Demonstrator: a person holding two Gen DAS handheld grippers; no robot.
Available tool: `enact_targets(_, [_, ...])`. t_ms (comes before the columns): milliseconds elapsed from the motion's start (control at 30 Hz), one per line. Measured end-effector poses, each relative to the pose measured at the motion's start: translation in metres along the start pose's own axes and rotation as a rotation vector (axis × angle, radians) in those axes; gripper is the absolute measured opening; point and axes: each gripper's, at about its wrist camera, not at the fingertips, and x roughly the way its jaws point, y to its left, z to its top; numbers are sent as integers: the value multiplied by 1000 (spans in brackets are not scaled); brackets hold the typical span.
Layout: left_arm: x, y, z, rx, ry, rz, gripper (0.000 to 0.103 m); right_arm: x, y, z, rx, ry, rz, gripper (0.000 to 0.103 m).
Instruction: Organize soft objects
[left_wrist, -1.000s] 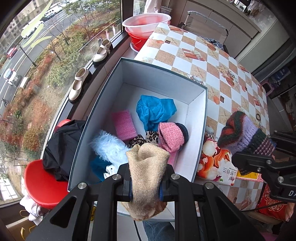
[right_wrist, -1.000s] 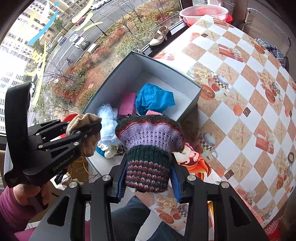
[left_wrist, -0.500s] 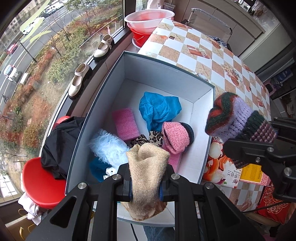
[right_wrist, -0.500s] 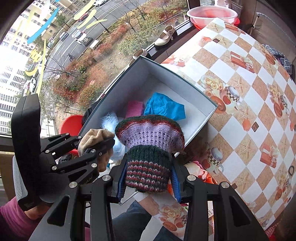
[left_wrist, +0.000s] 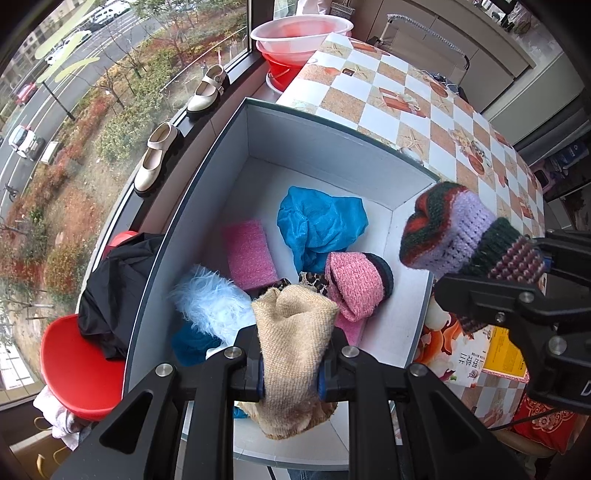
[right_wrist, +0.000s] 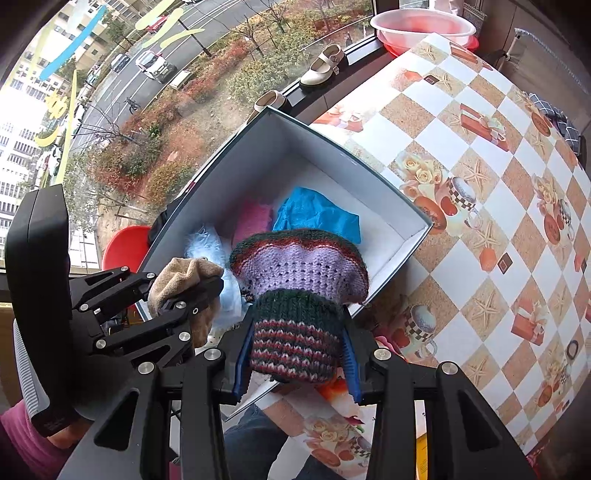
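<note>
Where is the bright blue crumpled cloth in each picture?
Left wrist view: the blue cloth lies in the middle of the box, beside the pink sponge.
Right wrist view: the blue cloth sits just above the striped knit hat, in the picture's centre.
Shared landmark: the grey box holding it.

The right gripper (right_wrist: 295, 354) carried the knitted hat (left_wrist: 448, 230) over the box (left_wrist: 325, 129).

Chinese characters (too small to read) on a printed packet (left_wrist: 467, 360)
</note>
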Motion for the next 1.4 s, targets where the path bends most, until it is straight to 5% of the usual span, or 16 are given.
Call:
enact_targets(367, [8,0,6,-1,7,3,21,10,-3,8,7,16,-3,41])
enact_targets(400, [7,-1,6,3,-2,15,30,11,-3,10,6,18,-2,41])
enact_targets(500, [2,-3,6,20,-42,105,76,14,-4,13,10,19,5,46])
enact_targets(533, [1,-4,6,25,-54,119,81,14,-4,14,13,19,9,48])
enact_targets(700, [2,3,8,-9,-27,122,81,9,-7,18,28,2,-25,103])
enact_targets(1400, [-6,9,-12,-55,3,94,81,-14,-9,-12,87,-33,-15,103])
